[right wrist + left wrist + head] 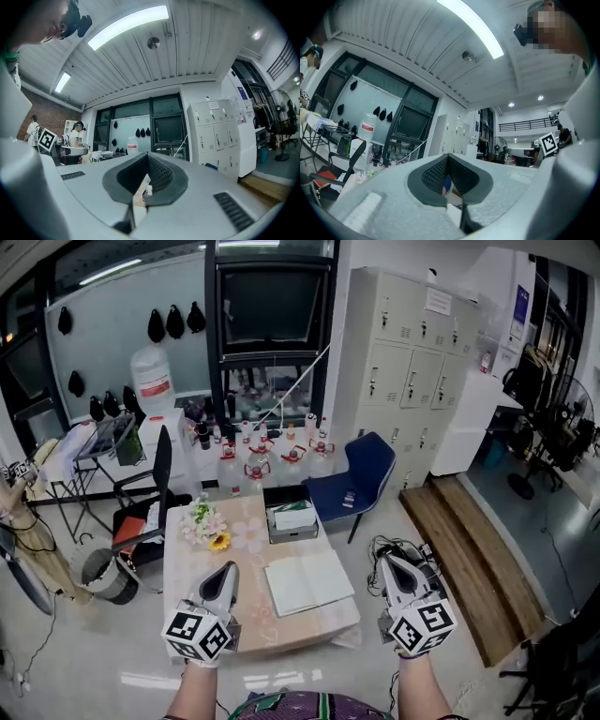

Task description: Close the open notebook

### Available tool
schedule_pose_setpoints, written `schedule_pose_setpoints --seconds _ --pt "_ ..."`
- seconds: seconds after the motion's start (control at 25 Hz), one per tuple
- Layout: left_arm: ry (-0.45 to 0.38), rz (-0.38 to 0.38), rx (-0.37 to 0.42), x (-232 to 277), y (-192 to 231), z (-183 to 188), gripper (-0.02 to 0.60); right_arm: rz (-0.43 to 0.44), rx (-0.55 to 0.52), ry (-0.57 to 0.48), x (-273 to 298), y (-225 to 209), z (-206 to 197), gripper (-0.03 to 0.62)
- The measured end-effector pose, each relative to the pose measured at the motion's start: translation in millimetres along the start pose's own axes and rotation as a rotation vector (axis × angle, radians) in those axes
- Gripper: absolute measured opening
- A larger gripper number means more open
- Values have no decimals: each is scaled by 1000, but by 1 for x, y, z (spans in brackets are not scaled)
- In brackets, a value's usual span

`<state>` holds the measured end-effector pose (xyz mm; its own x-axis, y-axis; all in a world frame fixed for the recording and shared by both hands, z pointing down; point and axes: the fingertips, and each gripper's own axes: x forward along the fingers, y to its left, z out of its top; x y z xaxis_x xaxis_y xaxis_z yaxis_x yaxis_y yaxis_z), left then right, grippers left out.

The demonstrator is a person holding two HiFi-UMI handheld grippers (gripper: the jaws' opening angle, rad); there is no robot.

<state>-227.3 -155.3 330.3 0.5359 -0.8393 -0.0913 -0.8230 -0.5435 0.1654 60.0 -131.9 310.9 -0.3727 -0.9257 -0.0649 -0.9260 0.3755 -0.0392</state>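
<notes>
Cluttered lab room, small table straight ahead. Notebook lies open, pages up, on the table's near right part, so nothing is done yet. Left hand-held gripper hovers just left of it. Right hand-held gripper is just off the table's right edge. Both have jaws together, holding nothing. Whole job remains: reach it, fold one side over.

Pale table, open notebook, flowers, dark tray
</notes>
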Motion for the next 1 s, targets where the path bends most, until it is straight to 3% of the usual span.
schedule_pose_setpoints --seconds 0.36,0.6,0.76,1.0 --pt "25 -17 0 27 25 -10 17 -45 63 23 32 -8 -15 0" --pt "23 30 -5 37 23 -16 17 18 75 27 47 -23 -20 2" --pt "7 51 -25 51 1 -15 17 57 82 17 50 -44 -12 2" --pt "-12 94 8 75 -35 -16 17 116 81 12 55 -82 -12 2"
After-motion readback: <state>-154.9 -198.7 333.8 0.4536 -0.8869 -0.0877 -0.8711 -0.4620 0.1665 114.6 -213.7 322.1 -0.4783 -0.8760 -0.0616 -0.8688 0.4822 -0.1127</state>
